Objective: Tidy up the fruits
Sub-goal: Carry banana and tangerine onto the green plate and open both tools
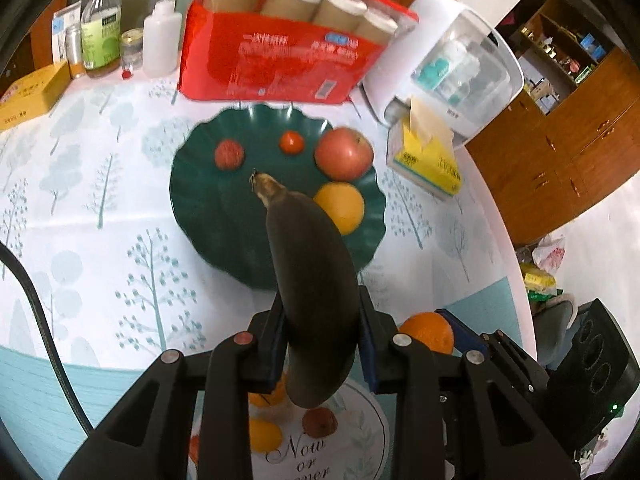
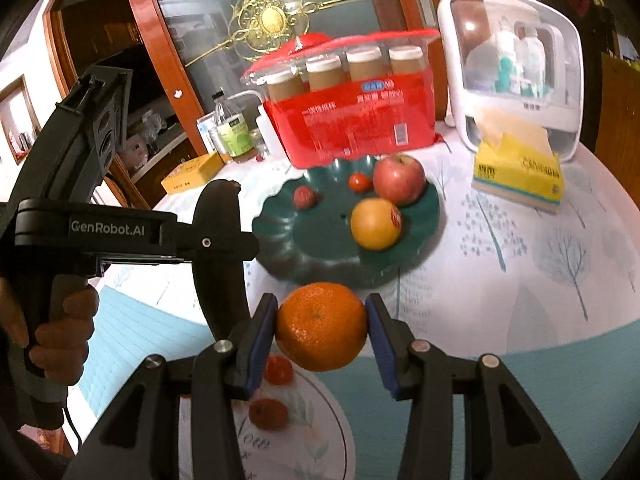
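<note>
Clamped tight in the left gripper, a blackened banana rides clear above the tablecloth, its stem tip pointing to twelve o'clock over the dark green scalloped plate. Right gripper squeezes an orange between its blue pads, off the table at six o'clock from that plate. On the plate: a red apple at one o'clock, a yellow-orange citrus at three, a small tomato at twelve, a small red fruit at eleven.
</note>
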`<state>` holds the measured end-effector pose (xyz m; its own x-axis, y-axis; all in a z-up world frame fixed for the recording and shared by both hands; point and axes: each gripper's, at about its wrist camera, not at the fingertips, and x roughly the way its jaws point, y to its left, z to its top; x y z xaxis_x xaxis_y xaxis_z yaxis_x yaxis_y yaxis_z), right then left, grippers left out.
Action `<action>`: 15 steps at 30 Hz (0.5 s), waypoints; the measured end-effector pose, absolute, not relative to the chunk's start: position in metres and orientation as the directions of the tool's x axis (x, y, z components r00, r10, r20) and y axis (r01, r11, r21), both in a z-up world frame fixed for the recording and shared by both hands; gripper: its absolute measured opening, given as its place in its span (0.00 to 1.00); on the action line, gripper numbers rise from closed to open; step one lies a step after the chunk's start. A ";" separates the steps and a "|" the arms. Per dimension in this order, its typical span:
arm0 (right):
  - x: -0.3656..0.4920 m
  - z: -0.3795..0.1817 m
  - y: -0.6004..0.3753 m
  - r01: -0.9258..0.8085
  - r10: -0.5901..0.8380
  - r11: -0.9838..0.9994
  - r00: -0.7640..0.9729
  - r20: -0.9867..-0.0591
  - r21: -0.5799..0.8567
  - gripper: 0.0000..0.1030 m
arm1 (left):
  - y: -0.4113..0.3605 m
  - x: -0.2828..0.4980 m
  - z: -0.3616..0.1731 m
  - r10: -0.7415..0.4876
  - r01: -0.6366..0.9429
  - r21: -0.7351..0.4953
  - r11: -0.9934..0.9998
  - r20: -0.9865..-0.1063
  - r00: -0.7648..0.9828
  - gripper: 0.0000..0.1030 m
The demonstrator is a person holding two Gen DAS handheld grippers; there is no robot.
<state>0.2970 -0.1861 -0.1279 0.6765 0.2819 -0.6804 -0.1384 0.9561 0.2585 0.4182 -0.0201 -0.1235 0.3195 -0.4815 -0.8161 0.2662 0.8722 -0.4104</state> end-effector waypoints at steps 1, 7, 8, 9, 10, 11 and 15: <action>0.301 -0.126 -0.185 -0.145 0.283 0.956 0.681 -0.676 0.255 0.44 | -0.020 0.422 -0.122 -0.483 0.268 -0.410 0.872 -0.812 0.327 0.28; 0.318 -0.120 -0.179 -0.168 0.271 0.962 0.702 -0.659 0.217 0.44 | -0.014 0.443 -0.110 -0.502 0.268 -0.428 0.863 -0.784 0.366 0.28; 0.322 -0.120 -0.178 -0.168 0.268 0.962 0.705 -0.656 0.213 0.44 | -0.013 0.447 -0.109 -0.500 0.269 -0.424 0.864 -0.782 0.373 0.28; 0.326 -0.120 -0.178 -0.167 0.268 0.963 0.709 -0.653 0.214 0.44 | -0.012 0.449 -0.108 -0.498 0.270 -0.422 0.866 -0.781 0.377 0.28; 0.329 -0.120 -0.179 -0.166 0.268 0.962 0.712 -0.649 0.216 0.44 | -0.012 0.452 -0.108 -0.496 0.270 -0.419 0.867 -0.780 0.382 0.28; 0.334 -0.120 -0.179 -0.166 0.270 0.962 0.714 -0.645 0.219 0.44 | -0.011 0.456 -0.108 -0.492 0.272 -0.413 0.869 -0.780 0.387 0.28; 0.350 -0.122 -0.178 -0.163 0.266 0.963 0.727 -0.633 0.217 0.44 | -0.008 0.471 -0.110 -0.470 0.246 -0.401 0.882 -0.784 0.405 0.28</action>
<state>0.3505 -0.1777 -0.1223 0.7269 0.2656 -0.6332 -0.1625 0.9625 0.2172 0.4709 -0.0076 -0.1104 0.4055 -0.4697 -0.7842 0.2456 0.8823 -0.4015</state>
